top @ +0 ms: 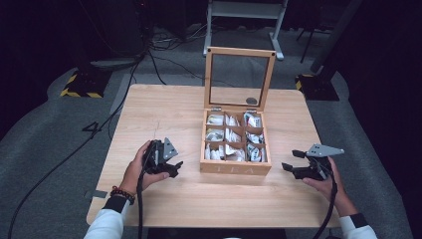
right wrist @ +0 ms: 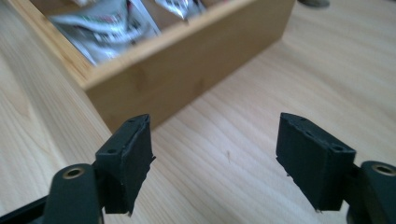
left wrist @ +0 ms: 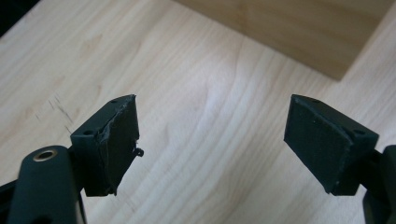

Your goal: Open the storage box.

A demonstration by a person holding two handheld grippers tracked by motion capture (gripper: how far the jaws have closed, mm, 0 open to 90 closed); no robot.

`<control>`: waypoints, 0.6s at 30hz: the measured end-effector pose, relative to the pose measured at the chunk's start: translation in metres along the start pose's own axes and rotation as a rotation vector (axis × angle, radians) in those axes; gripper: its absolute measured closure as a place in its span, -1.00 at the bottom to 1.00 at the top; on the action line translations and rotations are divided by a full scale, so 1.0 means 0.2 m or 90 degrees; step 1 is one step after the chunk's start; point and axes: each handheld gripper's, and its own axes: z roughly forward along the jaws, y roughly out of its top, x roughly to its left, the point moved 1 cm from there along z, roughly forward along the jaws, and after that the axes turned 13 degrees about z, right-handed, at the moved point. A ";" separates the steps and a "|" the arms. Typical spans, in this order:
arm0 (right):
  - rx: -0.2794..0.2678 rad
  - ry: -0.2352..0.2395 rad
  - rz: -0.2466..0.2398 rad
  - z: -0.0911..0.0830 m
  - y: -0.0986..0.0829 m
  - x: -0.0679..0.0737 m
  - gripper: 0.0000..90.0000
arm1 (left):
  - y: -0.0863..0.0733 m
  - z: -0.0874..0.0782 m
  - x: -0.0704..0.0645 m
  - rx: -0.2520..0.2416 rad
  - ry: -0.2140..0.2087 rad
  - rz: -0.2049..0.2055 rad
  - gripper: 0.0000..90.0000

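A: Tea box (top: 236, 168), wooden, sits mid-table, a little right of centre. Lid (top: 240, 78) stands upright at the back, clear pane in a wood frame. "TEA" on the front wall.

B: Contents?

A: Nine compartments, three by three. Pale sachets (top: 231, 135) in them; too small from the high view to count per cell. Right gripper view shows silvery packets (right wrist: 105, 28) in the nearest cells.

B: Left claw?

A: Left claw (top: 173, 168) just beside the box's left front corner, apart from it, low over the table (top: 149, 107). Jaws spread wide, nothing between them. In the left gripper view, left claw (left wrist: 211, 144) has bare wood grain in the gap and a corner of the box (left wrist: 299, 32) ahead.

B: Right?

A: Right claw (top: 292, 160) off the box's right front corner, near but not touching. Jaws wide apart, holding nothing. Right claw (right wrist: 214, 161) in its own view faces the box corner (right wrist: 182, 70).

B: Anything else?

A: Small dark round object (top: 251, 101) behind the lid pane, possibly a coin or knob; view too poor to say. Black cables (top: 54, 164) trail over grey floor at left.
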 end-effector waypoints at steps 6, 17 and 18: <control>-0.026 0.016 -0.033 -0.04 0.08 0.09 -0.33 | -0.08 -0.02 -0.04 0.006 -0.015 -0.009 -0.59; -0.014 0.037 -0.083 0.00 0.22 0.20 -0.29 | -0.19 -0.01 -0.10 0.022 -0.038 -0.020 -0.60; -0.011 0.043 -0.087 0.01 0.23 0.22 -0.29 | -0.20 -0.01 -0.11 0.026 -0.041 -0.023 -0.60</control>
